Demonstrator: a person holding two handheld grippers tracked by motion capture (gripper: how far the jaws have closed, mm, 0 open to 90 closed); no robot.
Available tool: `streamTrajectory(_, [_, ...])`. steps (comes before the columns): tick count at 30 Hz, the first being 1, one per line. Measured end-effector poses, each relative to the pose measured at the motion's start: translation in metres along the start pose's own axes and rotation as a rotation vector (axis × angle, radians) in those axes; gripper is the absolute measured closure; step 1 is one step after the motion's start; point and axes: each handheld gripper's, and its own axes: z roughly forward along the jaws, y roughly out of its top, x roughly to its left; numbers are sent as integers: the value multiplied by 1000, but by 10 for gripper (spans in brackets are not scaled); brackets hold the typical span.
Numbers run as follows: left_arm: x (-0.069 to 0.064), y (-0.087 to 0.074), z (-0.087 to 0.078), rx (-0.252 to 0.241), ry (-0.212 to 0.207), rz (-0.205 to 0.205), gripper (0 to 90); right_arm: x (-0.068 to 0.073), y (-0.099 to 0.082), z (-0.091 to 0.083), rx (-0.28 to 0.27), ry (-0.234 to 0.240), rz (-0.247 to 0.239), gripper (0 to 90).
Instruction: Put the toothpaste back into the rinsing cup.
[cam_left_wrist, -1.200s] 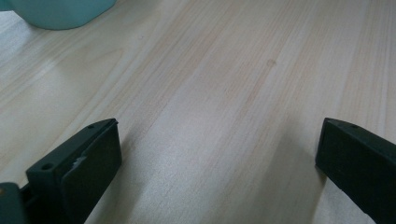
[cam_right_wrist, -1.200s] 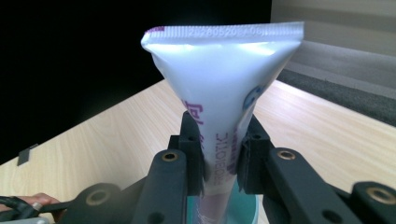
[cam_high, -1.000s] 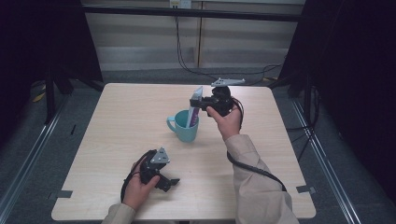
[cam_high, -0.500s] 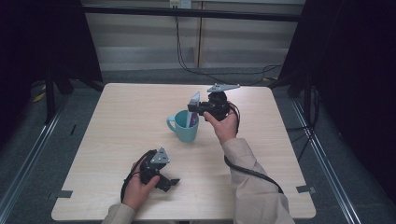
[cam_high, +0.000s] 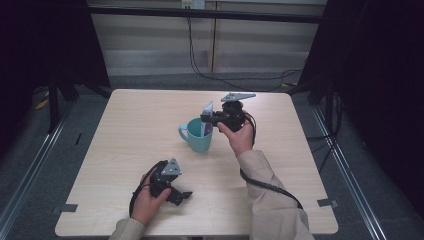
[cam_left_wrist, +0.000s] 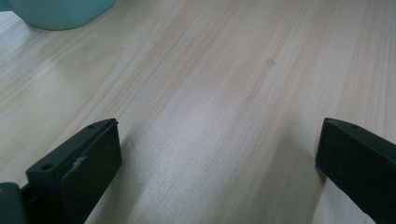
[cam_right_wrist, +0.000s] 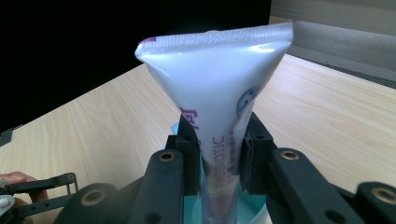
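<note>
A teal mug (cam_high: 196, 135) stands near the table's middle. A white toothpaste tube (cam_high: 207, 111) stands in it, crimped end up. My right gripper (cam_high: 208, 120) reaches over the mug's rim from the right. In the right gripper view the pads still press the tube (cam_right_wrist: 219, 93) on both sides, just above the mug (cam_right_wrist: 254, 212), though the jaws of my right gripper (cam_right_wrist: 219, 154) have just been opening a little. My left gripper (cam_high: 176, 193) rests on the table near the front edge. Its jaws stand wide open with bare wood between them (cam_left_wrist: 217, 163).
The mug's base (cam_left_wrist: 56, 11) shows at the far left corner of the left gripper view. The wooden table (cam_high: 125, 130) stands between dark curtains. Cables hang along the wall behind. The right gripper's cable (cam_high: 270, 185) trails over the table beside the sleeve.
The right hand has rolled, so its grey plate now sits on top, and it shifted slightly while keeping the tube in the mug. The left hand has not moved.
</note>
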Motion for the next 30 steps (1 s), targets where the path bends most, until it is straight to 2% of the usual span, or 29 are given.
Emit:
streamTrajectory(7, [0, 0, 0, 1, 0, -1, 0, 1, -2, 1, -4, 0, -1, 727])
streamTrajectory(17, [0, 0, 0, 3, 2, -2, 1, -2, -5, -8, 1, -21, -2, 712])
streamTrajectory(20, [0, 0, 0, 3, 2, -2, 1, -2, -5, -10, 5, -28, -15, 699])
streamTrajectory(30, [0, 0, 0, 3, 3, -1, 1, -4, -7, -14, 2, -51, -8, 644])
